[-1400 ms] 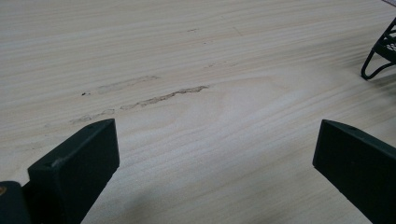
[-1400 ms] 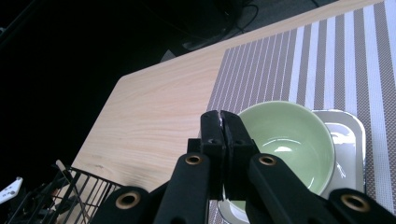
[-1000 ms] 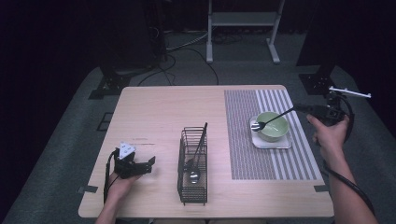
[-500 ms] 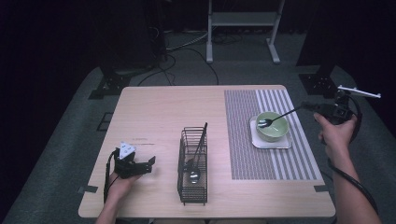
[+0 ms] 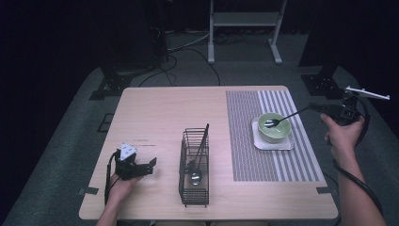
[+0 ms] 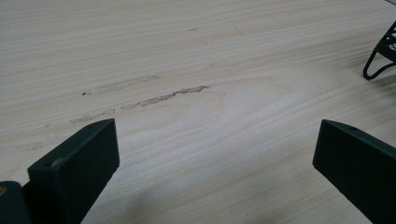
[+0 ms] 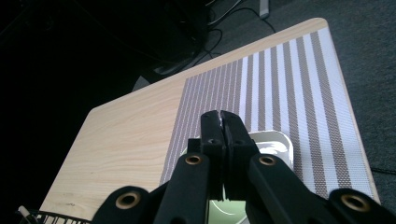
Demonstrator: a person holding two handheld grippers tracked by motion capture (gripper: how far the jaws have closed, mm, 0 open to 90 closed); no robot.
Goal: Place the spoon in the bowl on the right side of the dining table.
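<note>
While clamped tight on the handle of a dark spoon (image 5: 282, 118), right gripper (image 5: 324, 109) hangs past the table's (image 5: 155, 113) right edge, off the wood and over the grey floor. Spoon bowl down inside the green bowl (image 5: 274, 128), handle slanting up and right across the bowl rim toward the jaws. Green bowl seated on a white square tray (image 5: 288, 143), tray lying on the striped mat (image 5: 244, 141) that covers the right part of the table. From the right gripper view, jaws pressed together with a thin bright sliver between the pads, tray corner (image 7: 275, 140) and mat (image 7: 289, 84) just beyond them.

Left gripper (image 5: 141, 167) resting low near the front-left of the table, jaws spread wide with nothing between them but bare wood (image 6: 196, 116). Black wire basket (image 5: 194, 167) just to its right, near the front edge, with a utensil (image 5: 200, 155) leaning inside, handle sticking up above the rim; a foot of the basket (image 6: 380, 65) at the far right in the left gripper view.

Nothing standing between basket and mat but a strip of wood. Broad open wood behind the basket and across the back-left half. Mat running close to the right and back edges; tray near the right rim.
</note>
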